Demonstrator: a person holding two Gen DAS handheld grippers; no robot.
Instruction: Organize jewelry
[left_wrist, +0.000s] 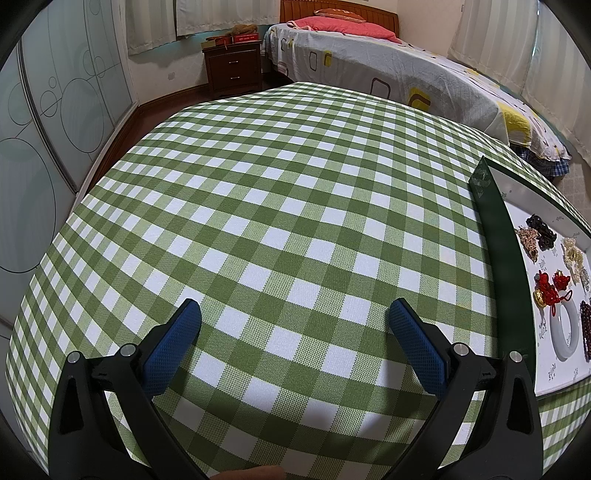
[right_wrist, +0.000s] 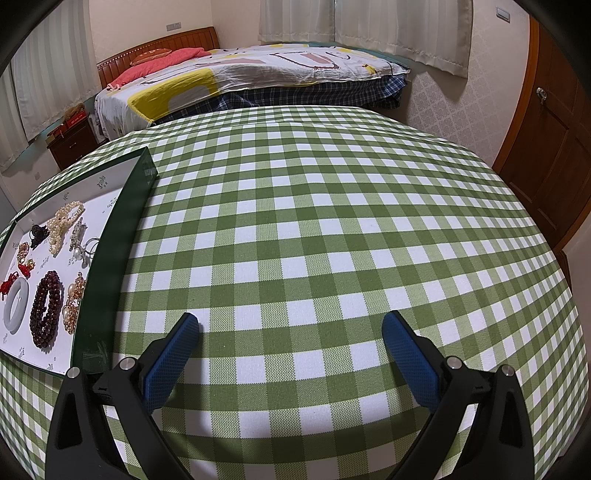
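A dark green box (left_wrist: 496, 236) with a white lining lies on the checked tablecloth, at the right edge of the left wrist view and at the left edge of the right wrist view, as the box (right_wrist: 118, 236). In it lie a pearl necklace (right_wrist: 62, 221), a dark red bead bracelet (right_wrist: 46, 308), a pale bangle (right_wrist: 16, 304), a gold and pearl piece (right_wrist: 74, 302), red knotted cords (left_wrist: 552, 286) and black beads (left_wrist: 541, 229). My left gripper (left_wrist: 295, 308) is open over bare cloth, left of the box. My right gripper (right_wrist: 290, 321) is open over bare cloth, right of the box.
The table (right_wrist: 332, 221) carries a green and white checked cloth. A bed (left_wrist: 388, 62) stands behind it, with a wooden nightstand (left_wrist: 232, 72) at its head. A sliding glass wardrobe (left_wrist: 55, 110) is to the left; a wooden door (right_wrist: 550, 147) is at the right.
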